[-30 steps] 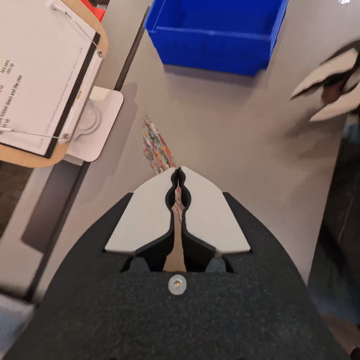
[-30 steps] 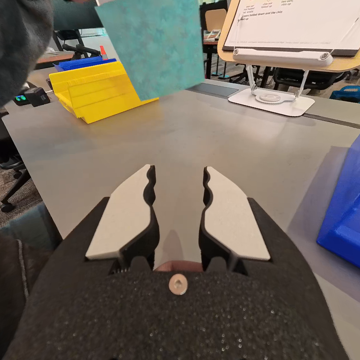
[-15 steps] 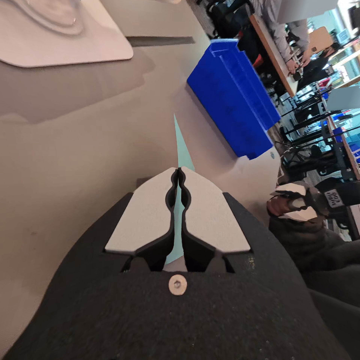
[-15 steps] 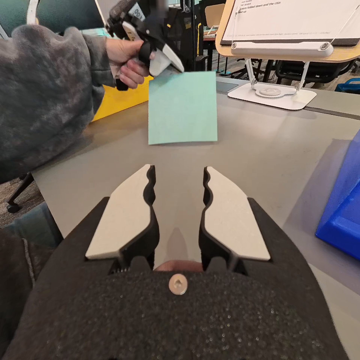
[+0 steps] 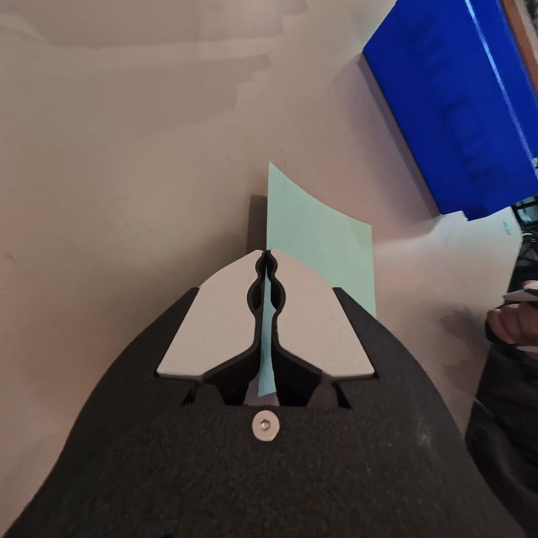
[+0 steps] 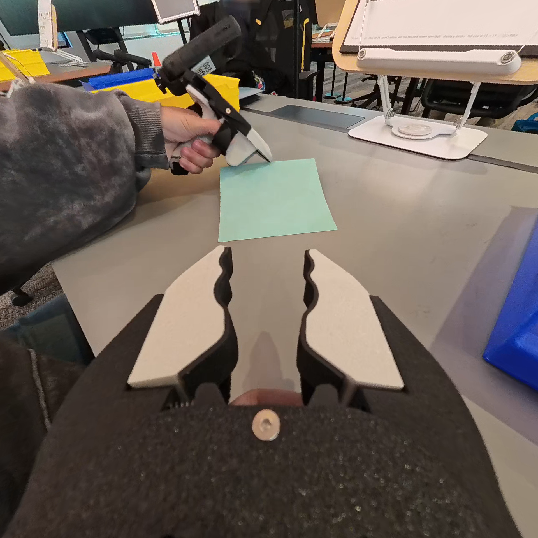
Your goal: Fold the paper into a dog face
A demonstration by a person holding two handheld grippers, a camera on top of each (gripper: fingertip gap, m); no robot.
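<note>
A: Mint-green paper (image 5: 320, 250) is pinched between the closed fingers of the left hand-held gripper (image 5: 266, 253); in the left wrist view the sheet runs edge-on through the slot between them and fans out to the right beyond the tips.

B: And the right wrist view gives the flat picture: the paper (image 6: 273, 201) lies on the grey desk (image 6: 407, 233), its far edge caught by the left hand-held gripper (image 6: 266, 157), which a hand (image 6: 186, 136) in a grey sleeve (image 6: 67, 163) holds.

A: The right hand-held gripper (image 6: 267, 253)?

B: Released, fingers spread apart, hovering just short of the paper's near edge, nothing between them.

A: From the left wrist I only catch a sliver of it at the right border, too blurred to judge.

B: Outward, then: a blue bin (image 6: 518, 343) sits on the desk to my right.

A: I see that blue bin (image 5: 465, 102) too, upper right.

B: Only my view shows the white stand (image 6: 419, 134) with a document board (image 6: 436, 37) at the back, and a yellow bin (image 6: 180, 90) behind the hand.
</note>
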